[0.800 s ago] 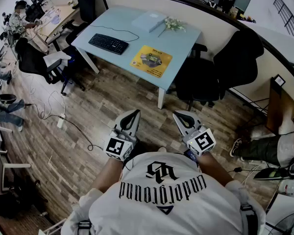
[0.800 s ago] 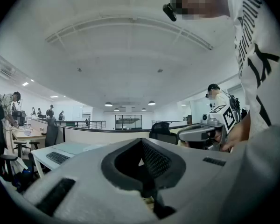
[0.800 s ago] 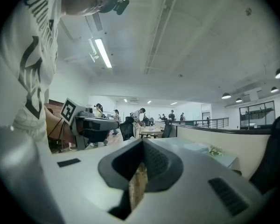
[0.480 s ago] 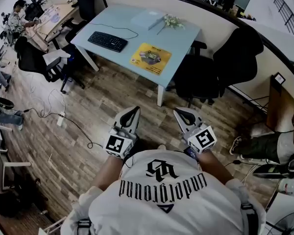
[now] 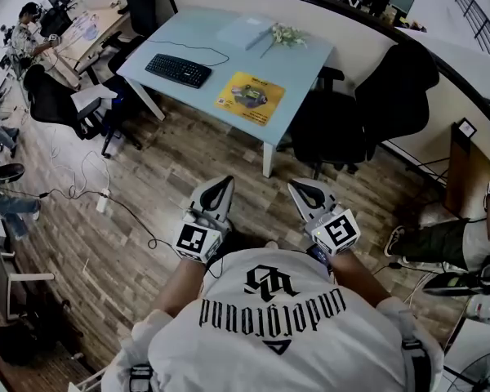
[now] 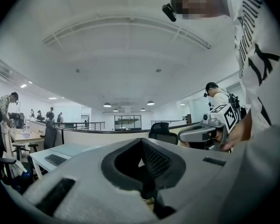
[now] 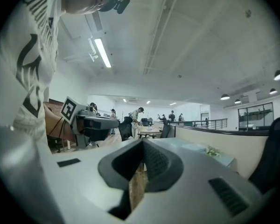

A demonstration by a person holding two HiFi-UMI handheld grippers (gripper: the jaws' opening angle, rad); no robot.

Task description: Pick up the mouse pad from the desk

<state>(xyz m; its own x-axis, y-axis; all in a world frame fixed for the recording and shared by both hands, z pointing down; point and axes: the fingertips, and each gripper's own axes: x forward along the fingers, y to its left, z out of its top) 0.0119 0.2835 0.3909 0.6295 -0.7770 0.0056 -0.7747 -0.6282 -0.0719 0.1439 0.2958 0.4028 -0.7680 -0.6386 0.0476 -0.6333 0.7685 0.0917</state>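
Mouse pad (image 5: 251,98) flat on desk (image 5: 204,35), beside keyboard (image 5: 178,70)

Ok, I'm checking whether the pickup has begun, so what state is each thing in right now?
mouse pad: lying flat on the desk, untouched.
keyboard: flat on the desk, left of the mouse pad.
flowers: lying on their side near the desk's far edge.
left claw: shut, empty, well short of the desk.
right claw: shut, empty, well short of the desk.
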